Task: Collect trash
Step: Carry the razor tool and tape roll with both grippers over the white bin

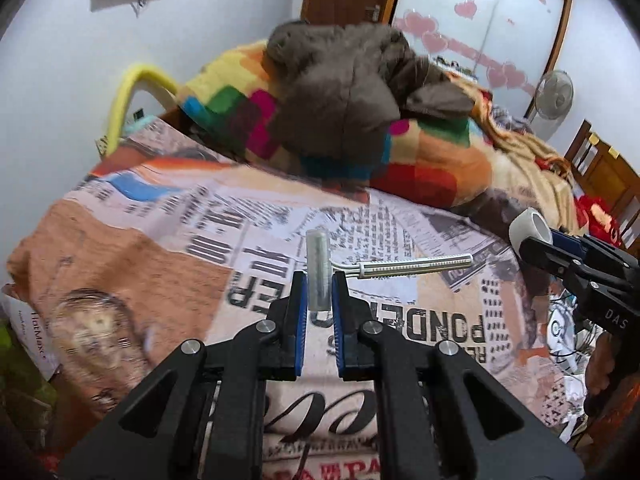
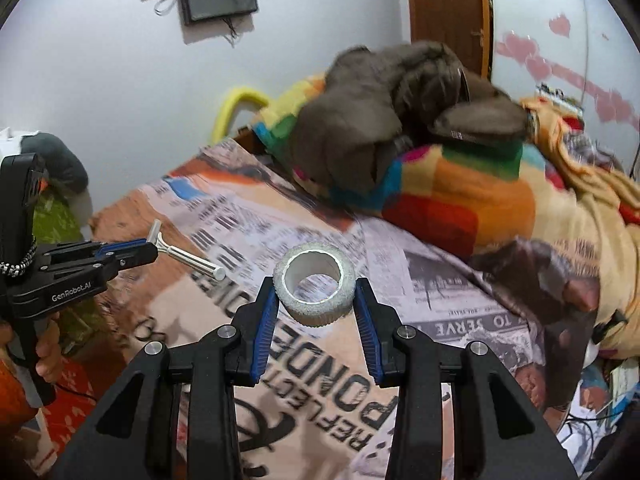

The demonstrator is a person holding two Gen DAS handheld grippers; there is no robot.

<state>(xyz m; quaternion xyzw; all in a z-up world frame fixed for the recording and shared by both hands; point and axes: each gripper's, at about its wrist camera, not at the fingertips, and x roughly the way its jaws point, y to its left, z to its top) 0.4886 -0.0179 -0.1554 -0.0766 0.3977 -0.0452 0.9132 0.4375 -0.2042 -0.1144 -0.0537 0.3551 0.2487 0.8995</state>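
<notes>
Left gripper [image 1: 319, 280]: fingers closed on the head of a disposable razor [image 1: 400, 269], its ribbed handle sticking out sideways, lifted clear above the bed [image 1: 140, 248].
Right gripper [image 2: 316, 300]: fingers clamped on either side of a white tape roll [image 2: 315, 289], hollow core facing the camera, held in the air over the bed's middle.
Bed: covered by a newspaper-print sheet.
Far end of bed: a brown jacket [image 1: 340, 92] lies on a multicoloured blanket [image 1: 432, 160].
Person: a hand [image 2: 46, 354] grips the left gripper's handle.
</notes>
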